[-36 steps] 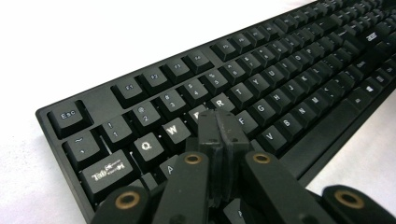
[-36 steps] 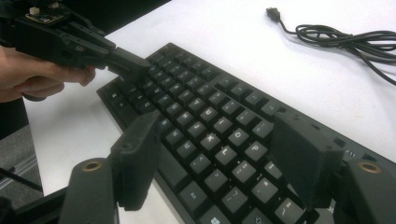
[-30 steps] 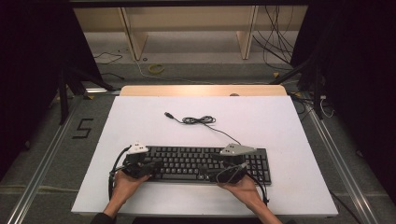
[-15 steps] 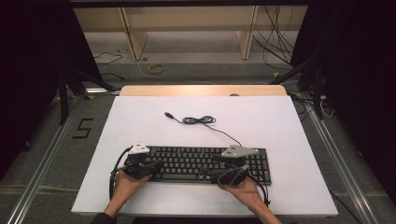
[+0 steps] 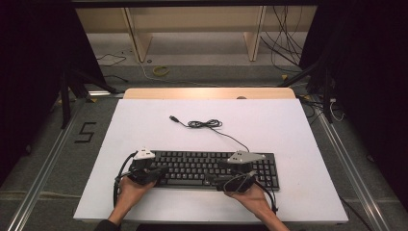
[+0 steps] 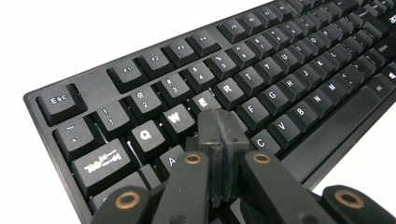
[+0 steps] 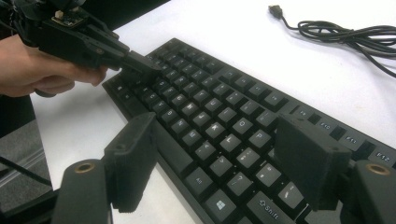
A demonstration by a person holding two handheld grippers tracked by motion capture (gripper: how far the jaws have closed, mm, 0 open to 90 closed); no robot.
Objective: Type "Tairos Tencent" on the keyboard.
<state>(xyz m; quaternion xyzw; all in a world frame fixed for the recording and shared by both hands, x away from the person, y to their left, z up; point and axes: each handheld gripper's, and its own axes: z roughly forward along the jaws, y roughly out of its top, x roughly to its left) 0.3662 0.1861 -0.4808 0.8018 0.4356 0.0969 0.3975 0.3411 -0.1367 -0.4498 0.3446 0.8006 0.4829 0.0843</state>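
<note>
Evidently, left gripper (image 6: 219, 140) rubbery fingers clenched over matte black keyboard (image 5: 211, 166); right gripper (image 7: 224, 158) blocky fingers released.

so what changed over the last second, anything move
Nothing moved that I can make out. The left gripper rests at the keyboard's left end, jaws shut, tips over the keys just below W and E, as before. The right gripper sits at the near edge toward the right end, jaws open. The keyboard and its loose cable lie where they were.
</note>
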